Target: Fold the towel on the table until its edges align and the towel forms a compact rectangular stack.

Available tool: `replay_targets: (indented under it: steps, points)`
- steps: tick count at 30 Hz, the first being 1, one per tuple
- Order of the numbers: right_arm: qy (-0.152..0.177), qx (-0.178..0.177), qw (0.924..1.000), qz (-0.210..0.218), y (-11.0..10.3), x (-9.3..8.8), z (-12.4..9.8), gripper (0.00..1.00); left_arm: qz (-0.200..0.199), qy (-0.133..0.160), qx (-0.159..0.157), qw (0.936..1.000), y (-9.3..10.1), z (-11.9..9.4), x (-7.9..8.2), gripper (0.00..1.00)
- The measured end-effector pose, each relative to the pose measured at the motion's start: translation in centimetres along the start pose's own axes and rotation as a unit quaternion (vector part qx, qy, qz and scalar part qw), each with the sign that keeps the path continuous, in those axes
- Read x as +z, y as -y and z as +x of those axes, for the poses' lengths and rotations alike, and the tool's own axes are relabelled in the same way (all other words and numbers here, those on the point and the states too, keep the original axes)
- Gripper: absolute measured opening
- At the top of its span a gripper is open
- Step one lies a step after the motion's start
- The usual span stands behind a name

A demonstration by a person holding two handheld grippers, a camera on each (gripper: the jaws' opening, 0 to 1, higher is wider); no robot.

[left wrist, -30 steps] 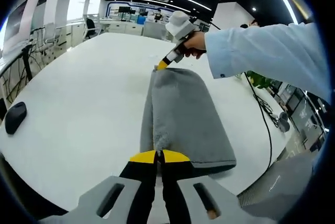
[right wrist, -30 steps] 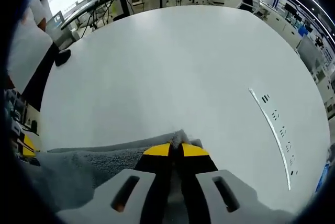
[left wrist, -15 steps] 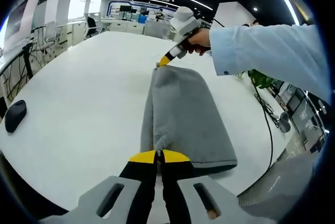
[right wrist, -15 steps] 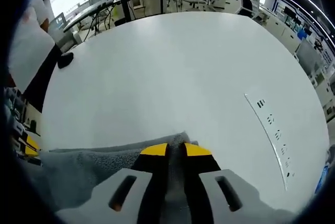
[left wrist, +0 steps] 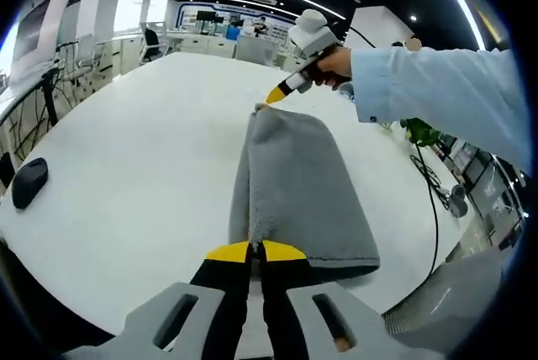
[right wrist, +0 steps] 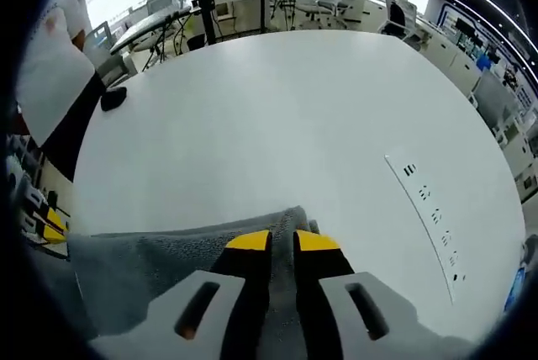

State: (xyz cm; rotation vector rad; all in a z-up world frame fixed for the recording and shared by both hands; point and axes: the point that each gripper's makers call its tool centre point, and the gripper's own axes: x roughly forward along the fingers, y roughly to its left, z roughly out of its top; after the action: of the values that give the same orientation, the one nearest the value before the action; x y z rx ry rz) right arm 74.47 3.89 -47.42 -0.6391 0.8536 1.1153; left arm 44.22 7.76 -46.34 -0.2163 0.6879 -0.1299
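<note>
A grey towel (left wrist: 290, 183) lies folded into a long strip on the white table (left wrist: 134, 150). It runs away from my left gripper (left wrist: 256, 248), which is shut on its near short edge. At the far end, my right gripper (left wrist: 276, 96) hangs just above the towel's far corner, held by a hand in a light blue sleeve. In the right gripper view the right gripper (right wrist: 282, 242) stands open by a narrow gap, over the towel's corner (right wrist: 290, 219). The towel (right wrist: 151, 263) stretches off to the left there.
A black mouse (left wrist: 28, 183) (right wrist: 113, 99) lies near the table's left edge. A socket strip (right wrist: 429, 209) is set into the table. A black cable (left wrist: 427, 196) runs past the right table edge. Desks and chairs stand beyond the table.
My right gripper's jaws have parted and let go of the towel's far corner, and it has lifted a little off it. The left gripper keeps its hold.
</note>
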Motion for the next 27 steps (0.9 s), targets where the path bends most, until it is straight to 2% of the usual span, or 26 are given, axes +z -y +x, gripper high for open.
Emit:
replay_targets:
  steps: [2, 8, 12, 16, 24, 27]
  points:
    - [0.0, 0.0, 1.0, 0.0, -1.1, -0.6, -0.7, 0.08, 0.002, 0.004, 0.002, 1.0, -0.1, -0.3, 0.3, 0.04]
    - [-0.002, -0.001, 1.0, 0.004, 0.0, -0.9, -0.3, 0.08, 0.005, 0.024, 0.009, 0.9997, -0.6, -1.3, 2.0, 0.05]
    - [-0.001, -0.001, 1.0, 0.005, -0.9, -1.3, -1.0, 0.08, 0.012, 0.032, 0.006, 0.9994, -0.5, -1.3, 2.8, 0.07]
    - [0.006, 0.0, 1.0, 0.005, -0.6, -1.2, -1.4, 0.08, 0.018, 0.033, 0.001, 0.9993, -0.2, -0.9, 3.1, 0.08]
    - [0.011, 0.002, 0.9999, 0.005, -1.9, -2.4, -3.0, 0.08, 0.033, 0.03, -0.012, 0.9989, 0.6, -0.4, 3.4, 0.09]
    - [0.012, 0.0, 0.9999, 0.005, -1.1, -2.6, -2.9, 0.08, 0.036, 0.03, -0.016, 0.9988, 0.9, -0.4, 3.6, 0.09]
